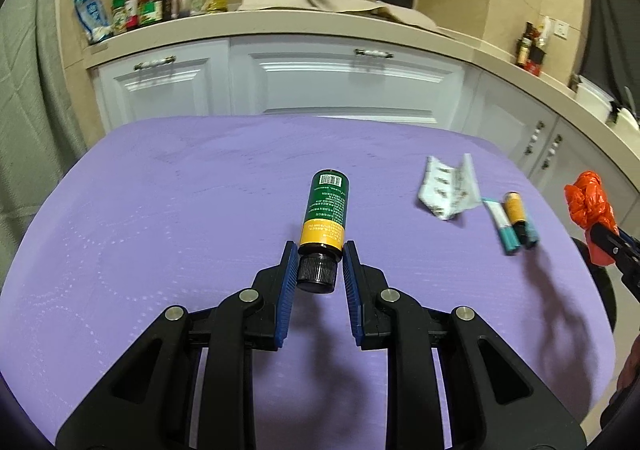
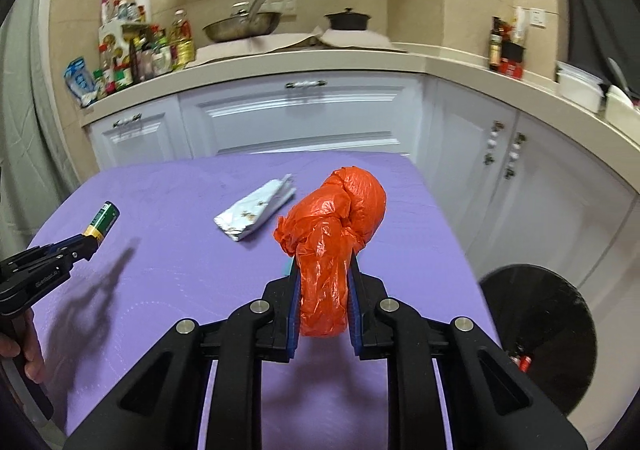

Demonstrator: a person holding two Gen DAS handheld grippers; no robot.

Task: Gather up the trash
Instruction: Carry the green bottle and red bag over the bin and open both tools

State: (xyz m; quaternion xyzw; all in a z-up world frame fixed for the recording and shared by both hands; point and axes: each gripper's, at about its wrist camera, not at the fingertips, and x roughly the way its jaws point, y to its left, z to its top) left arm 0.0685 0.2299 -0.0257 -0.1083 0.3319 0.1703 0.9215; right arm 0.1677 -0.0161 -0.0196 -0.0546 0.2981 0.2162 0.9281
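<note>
My left gripper (image 1: pixel 320 254) is shut on the black-capped neck of a green and yellow bottle (image 1: pixel 326 205), which hangs above the purple table (image 1: pixel 160 230) and casts a shadow on it. My right gripper (image 2: pixel 324 270) is shut on a knotted orange plastic bag (image 2: pixel 340 217), also off the table. In the right wrist view the left gripper (image 2: pixel 86 246) with the bottle (image 2: pixel 102 223) is at the far left. The left wrist view has the bag (image 1: pixel 588 205) at its right edge. A crumpled silvery wrapper (image 2: pixel 256 213) lies mid-table.
A teal tube and a small yellow-labelled bottle (image 1: pixel 514 223) lie beside the wrapper (image 1: pixel 448 189). A round black bin (image 2: pixel 536 330) stands on the floor right of the table. White cabinets (image 2: pixel 304 117) and a cluttered counter run behind the table. A hand (image 2: pixel 24 354) shows at the left edge.
</note>
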